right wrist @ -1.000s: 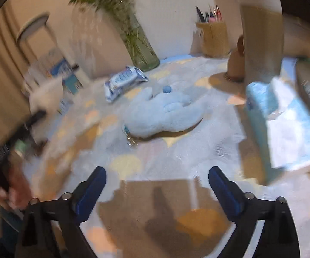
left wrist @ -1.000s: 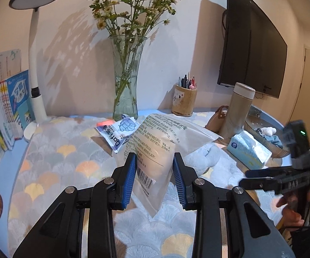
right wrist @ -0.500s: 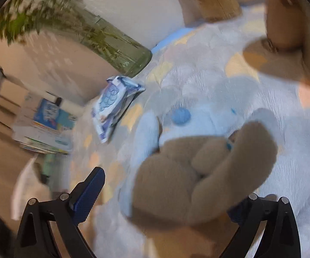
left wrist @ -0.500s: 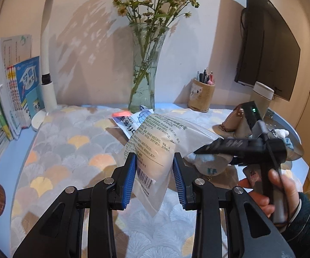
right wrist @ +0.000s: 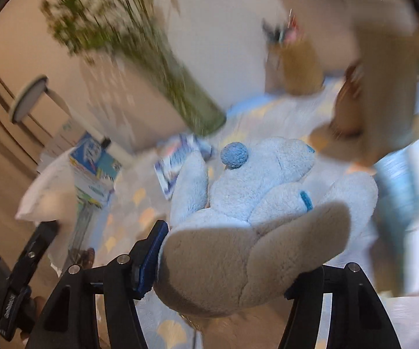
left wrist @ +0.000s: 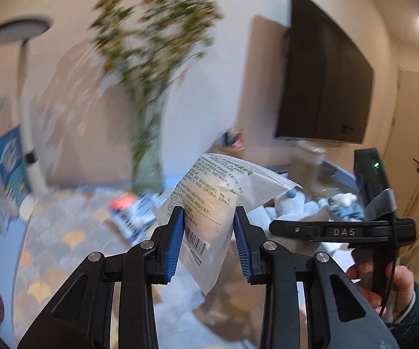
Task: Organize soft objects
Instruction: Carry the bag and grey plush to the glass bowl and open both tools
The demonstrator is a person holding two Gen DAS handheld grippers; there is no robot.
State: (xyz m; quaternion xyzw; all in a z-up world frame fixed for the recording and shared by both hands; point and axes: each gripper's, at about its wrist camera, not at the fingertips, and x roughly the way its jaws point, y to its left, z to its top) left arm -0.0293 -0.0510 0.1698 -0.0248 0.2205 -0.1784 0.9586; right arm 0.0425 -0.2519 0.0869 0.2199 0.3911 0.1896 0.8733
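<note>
My left gripper (left wrist: 209, 244) is shut on a clear plastic bag (left wrist: 209, 200) with printed text and a white sponge inside, held above the patterned tablecloth (left wrist: 64, 238). A light-blue plush toy (right wrist: 253, 200) with grey feet fills the right wrist view. My right gripper (right wrist: 224, 264) is closing on its grey lower end: the left pad presses the fur, the right pad is hidden behind it. In the left wrist view the right gripper (left wrist: 279, 228) reaches in from the right, in a person's hand (left wrist: 398, 285), with the plush toy (left wrist: 293, 206) beyond its tip.
A glass vase (left wrist: 148, 168) of flowers, a white desk lamp (left wrist: 26, 116) and books (left wrist: 5, 157) stand at the back and left. A wipes pack (left wrist: 130, 212) lies on the cloth. A pen holder (right wrist: 299, 67), a tall flask (right wrist: 383, 72) and a tissue pack (right wrist: 398, 180) stand to the right.
The right gripper came in over the plush toy, closed around its grey end and raised it. The left gripper rose with the bag still in it.
</note>
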